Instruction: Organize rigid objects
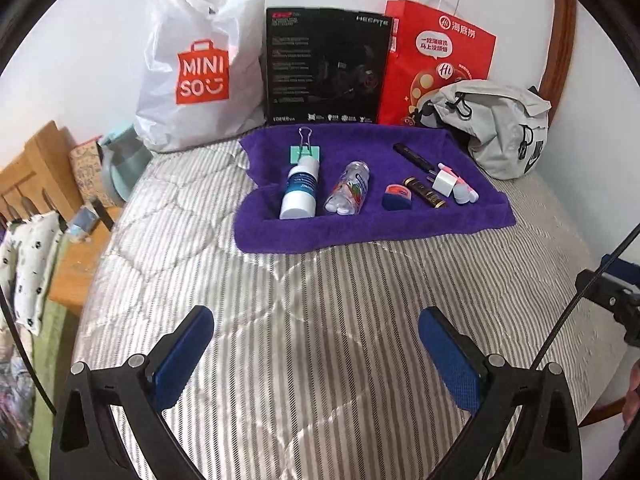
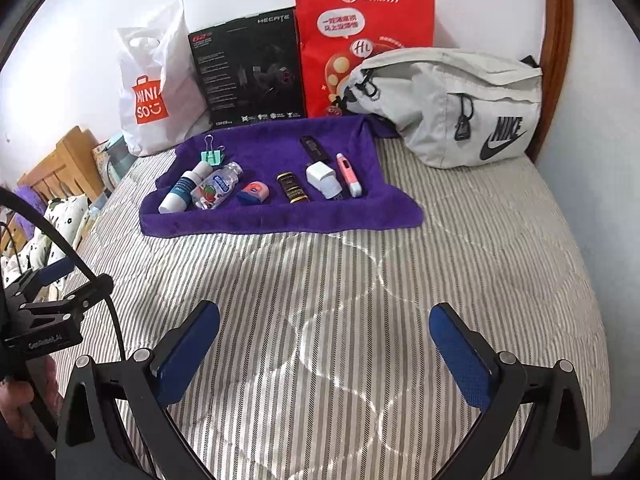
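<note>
A purple towel (image 1: 360, 224) (image 2: 280, 216) lies on the striped bed, holding small items. From left: a green binder clip (image 1: 305, 151) (image 2: 212, 156), a white bottle (image 1: 299, 190) (image 2: 182, 192), a clear pill bottle (image 1: 347, 192) (image 2: 216, 188), a small blue and orange case (image 1: 397, 196) (image 2: 253, 193), a dark gold-printed tube (image 1: 425, 192) (image 2: 294, 193), a white charger plug (image 1: 443, 182) (image 2: 322, 180), a pink and white pen-like stick (image 2: 349, 174) and a black stick (image 1: 412, 156) (image 2: 314, 148). My left gripper (image 1: 316, 336) and right gripper (image 2: 326, 334) hover open over bare bedding, well short of the towel.
Against the wall stand a white Miniso bag (image 1: 200, 68) (image 2: 156, 92), a black box (image 1: 326, 66) (image 2: 248, 68) and a red paper bag (image 1: 436, 64) (image 2: 360, 44). A grey Nike pouch (image 1: 500, 128) (image 2: 452, 108) lies at right. A wooden headboard (image 1: 36, 168) and pillow are left.
</note>
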A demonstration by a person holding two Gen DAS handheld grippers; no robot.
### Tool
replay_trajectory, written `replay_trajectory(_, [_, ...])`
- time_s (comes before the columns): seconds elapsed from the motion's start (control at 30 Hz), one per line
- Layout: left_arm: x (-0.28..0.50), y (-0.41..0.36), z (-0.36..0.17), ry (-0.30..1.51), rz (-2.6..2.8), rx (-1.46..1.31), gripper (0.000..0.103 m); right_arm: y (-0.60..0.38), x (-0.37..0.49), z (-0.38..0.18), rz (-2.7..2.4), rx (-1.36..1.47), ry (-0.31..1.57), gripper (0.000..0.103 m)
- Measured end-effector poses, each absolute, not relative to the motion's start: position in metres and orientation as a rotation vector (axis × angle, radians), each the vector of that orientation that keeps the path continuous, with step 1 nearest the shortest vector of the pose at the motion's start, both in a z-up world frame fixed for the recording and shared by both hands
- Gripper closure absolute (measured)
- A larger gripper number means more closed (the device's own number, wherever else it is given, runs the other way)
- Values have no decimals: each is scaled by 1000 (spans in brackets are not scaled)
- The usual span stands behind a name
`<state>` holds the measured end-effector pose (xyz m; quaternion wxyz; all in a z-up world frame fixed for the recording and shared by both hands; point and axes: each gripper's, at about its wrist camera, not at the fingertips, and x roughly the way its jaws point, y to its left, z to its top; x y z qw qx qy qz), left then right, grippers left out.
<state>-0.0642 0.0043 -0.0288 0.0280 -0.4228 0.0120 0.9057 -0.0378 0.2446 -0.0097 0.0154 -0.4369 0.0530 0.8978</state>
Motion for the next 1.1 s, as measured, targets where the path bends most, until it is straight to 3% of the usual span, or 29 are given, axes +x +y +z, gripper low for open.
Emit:
replay_trajectory(0.37, [-40, 7, -16, 148, 2894, -1271, 0, 239, -26, 3, 2783, -1301, 91, 0])
replay_trajectory(1.1, [-39, 12, -13, 156, 2879, -1283, 0, 242, -16, 2, 2768, -1296, 107, 0])
